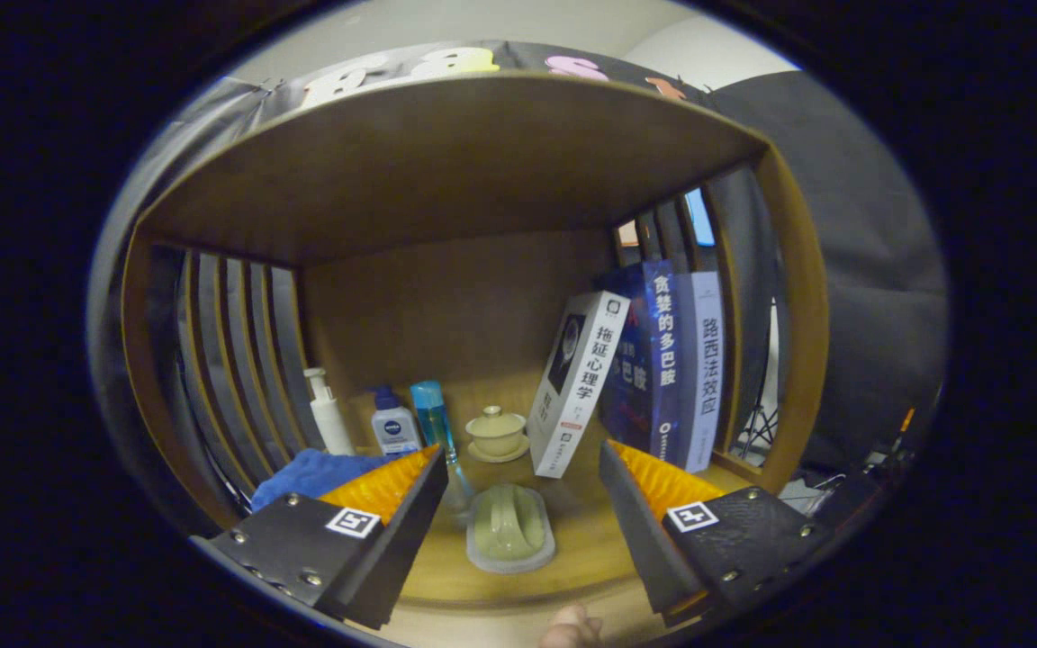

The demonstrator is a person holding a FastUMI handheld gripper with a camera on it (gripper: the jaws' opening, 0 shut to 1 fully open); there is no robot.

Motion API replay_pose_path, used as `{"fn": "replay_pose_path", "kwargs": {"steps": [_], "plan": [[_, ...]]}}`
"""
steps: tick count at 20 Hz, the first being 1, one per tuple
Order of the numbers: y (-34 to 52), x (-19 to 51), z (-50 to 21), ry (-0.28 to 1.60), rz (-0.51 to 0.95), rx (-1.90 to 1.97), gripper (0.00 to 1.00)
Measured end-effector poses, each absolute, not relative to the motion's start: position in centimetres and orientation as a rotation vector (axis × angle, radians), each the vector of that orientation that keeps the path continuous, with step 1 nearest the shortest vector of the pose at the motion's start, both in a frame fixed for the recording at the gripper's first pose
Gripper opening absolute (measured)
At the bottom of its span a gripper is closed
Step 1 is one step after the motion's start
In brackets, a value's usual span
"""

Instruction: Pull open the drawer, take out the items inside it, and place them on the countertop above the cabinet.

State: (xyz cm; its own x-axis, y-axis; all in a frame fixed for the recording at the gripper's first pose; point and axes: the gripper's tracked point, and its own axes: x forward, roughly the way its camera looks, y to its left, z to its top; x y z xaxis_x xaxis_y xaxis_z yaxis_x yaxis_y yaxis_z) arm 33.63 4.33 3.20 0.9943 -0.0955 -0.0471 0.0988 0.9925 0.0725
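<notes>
- Gripper (518, 504): fingers spread wide, nothing btwn them; we hold it in front of an open wooden shelf bay, pointing in.
- Task's drawer: we can't pick it out from this angle, so we can't tell if it's shut or pulled. What faces us is a shelf (572, 549) w/ stuff on it.
- Just ahead, btwn the fingers: pale green lidded dish (510, 527), flat on the board near its front edge.
- Beyond it: small cup w/ lid (496, 432); blue bottle (433, 414), squat bottle (395, 423) and pump bottle (325, 409) in a row to the left; blue cloth (316, 472) by the left finger.
- Books (662, 369) on the right, white one (577, 382) leaning on the others.
- Step in hand, our guess: find the drawer handle first, prob. lower down, then come at it square w/ jaws open like this.
- Room: middle of the bay is open; slatted sides and the top board (446, 153) close it in. Leaning book sits near the right finger, so we'd avoid drifting right.
- A fingertip (571, 627) shows at the board's front edge, below the dish.
</notes>
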Motion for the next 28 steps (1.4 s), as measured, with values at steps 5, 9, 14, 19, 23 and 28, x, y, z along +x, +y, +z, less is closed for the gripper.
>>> {"fn": "replay_pose_path", "kwargs": {"steps": [5, 9, 14, 19, 23, 28], "plan": [[3.6, 26.5, 5.7, 0.036, -0.089, 0.076, 1.0], [3.8, 19.8, 8.7, 0.001, -0.065, 0.037, 1.0], [3.3, 11.3, 11.4, -0.036, -0.079, 0.006, 1.0], [3.7, 4.4, 10.8, -0.072, -0.03, 0.006, 1.0], [2.8, 1.4, 6.8, -0.039, -0.042, -0.008, 1.0], [2.3, 0.5, 2.6, -0.024, -0.052, -0.028, 1.0]]}}
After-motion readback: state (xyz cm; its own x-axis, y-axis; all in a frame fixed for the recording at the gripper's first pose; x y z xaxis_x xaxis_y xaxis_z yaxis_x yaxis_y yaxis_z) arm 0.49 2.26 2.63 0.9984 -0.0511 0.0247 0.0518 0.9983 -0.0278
